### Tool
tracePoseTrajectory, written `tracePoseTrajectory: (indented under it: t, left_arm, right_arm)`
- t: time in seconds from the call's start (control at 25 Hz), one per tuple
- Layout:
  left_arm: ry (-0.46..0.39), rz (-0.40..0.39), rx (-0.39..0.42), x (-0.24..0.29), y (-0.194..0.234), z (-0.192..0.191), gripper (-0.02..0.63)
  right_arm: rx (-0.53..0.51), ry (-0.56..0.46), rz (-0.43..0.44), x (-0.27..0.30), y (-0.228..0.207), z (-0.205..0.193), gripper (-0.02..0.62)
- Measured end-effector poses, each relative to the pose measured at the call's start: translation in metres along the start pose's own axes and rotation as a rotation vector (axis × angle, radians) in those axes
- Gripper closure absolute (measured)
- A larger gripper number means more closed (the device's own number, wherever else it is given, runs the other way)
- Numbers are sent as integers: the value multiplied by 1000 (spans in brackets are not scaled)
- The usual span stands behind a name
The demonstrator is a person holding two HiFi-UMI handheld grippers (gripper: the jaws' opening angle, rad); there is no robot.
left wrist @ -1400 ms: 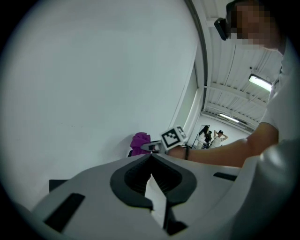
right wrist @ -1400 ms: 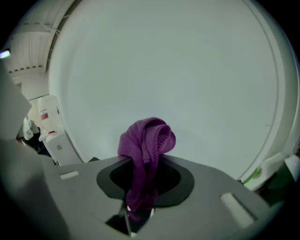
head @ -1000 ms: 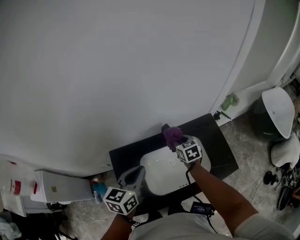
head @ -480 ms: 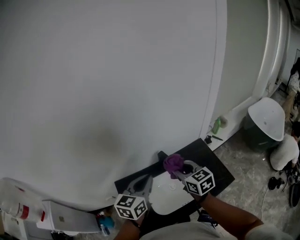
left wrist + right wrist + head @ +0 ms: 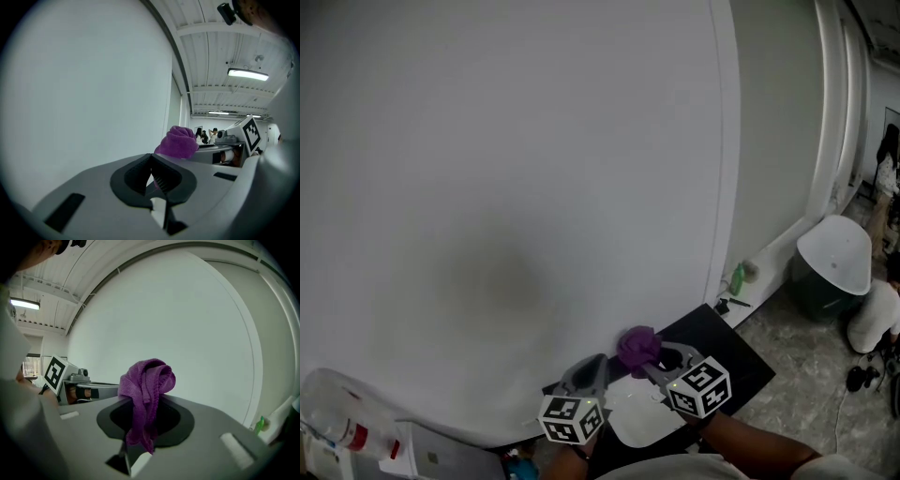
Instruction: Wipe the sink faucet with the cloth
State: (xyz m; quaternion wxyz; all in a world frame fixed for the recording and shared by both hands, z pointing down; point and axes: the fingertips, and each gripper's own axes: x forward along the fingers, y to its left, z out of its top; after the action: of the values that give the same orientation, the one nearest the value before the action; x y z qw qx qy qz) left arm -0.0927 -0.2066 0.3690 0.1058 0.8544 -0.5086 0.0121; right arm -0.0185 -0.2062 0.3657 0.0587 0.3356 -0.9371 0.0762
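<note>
We've got right gripper (image 5: pixel 659 360) clamped on purple cloth (image 5: pixel 145 380), left gripper (image 5: pixel 151 159) closed empty, sink (image 5: pixel 639 427) mostly hidden behind both.

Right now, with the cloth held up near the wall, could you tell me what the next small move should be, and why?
Probably lower the right tongs toward the back rim of the sink. They are shut on the purple cloth, with only bare wall behind it in the right gripper view, and I cannot make out the faucet.
</note>
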Motion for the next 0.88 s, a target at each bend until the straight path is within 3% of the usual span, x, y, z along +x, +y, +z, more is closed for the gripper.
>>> tracePoseTrajectory:
  t: [0.88]
  left_arm:
    - [-26,34,-14,-32,-1,0,598]
  right_arm:
    - [-79,-22,0,-9,35,14,509]
